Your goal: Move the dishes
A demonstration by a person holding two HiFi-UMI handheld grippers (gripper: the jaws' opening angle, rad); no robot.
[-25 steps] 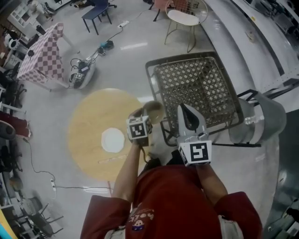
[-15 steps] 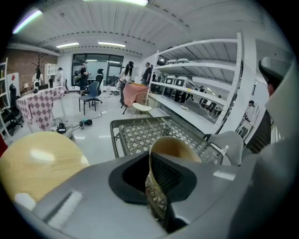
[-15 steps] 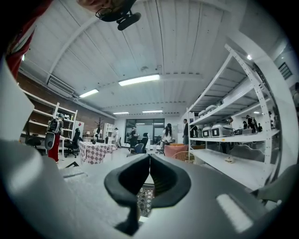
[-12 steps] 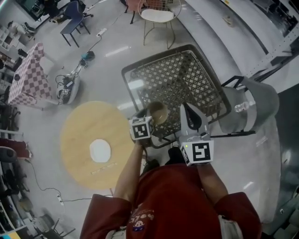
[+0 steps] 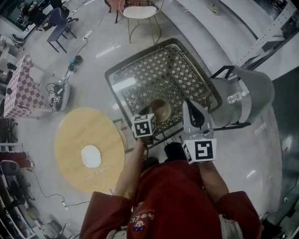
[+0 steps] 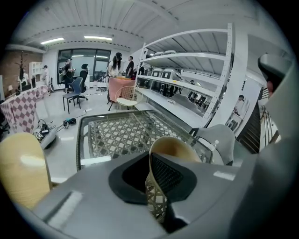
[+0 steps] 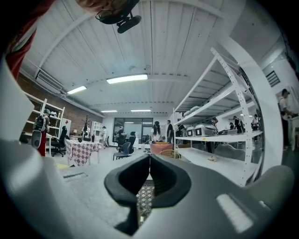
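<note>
Gripping a tan bowl (image 6: 174,145) by its rim, the left gripper (image 6: 150,184) has its jaws clamped on the bowl's thin wall, one pad inside and one outside. That grip reads clearly only in the left gripper view. From the head view the same gripper (image 5: 152,117) shows mainly its marker cube, with the bowl (image 5: 160,109) seen above the near edge of a glass-topped table (image 5: 140,70) with a lattice pattern. Whether the bowl touches the glass cannot be told.

Just to the right, the right gripper (image 5: 188,104) points away from the person. Its own view shows the right gripper (image 7: 149,179) with its jaws pressed together and nothing between them.

Only the head view takes in the person's red top (image 5: 173,200) and, to the near left, a round wooden table (image 5: 74,135) carrying a white plate (image 5: 91,156). The plate lies well apart from the bowl. In the left gripper view that wooden table (image 6: 21,168) is only a yellow edge at the left.

A grey chair (image 5: 243,95) stands right of the glass table, a white wire chair (image 5: 138,11) stands beyond it, and a checkered table (image 5: 18,91) sits far left. The tall white shelving (image 7: 219,121) shows best in the gripper views.
</note>
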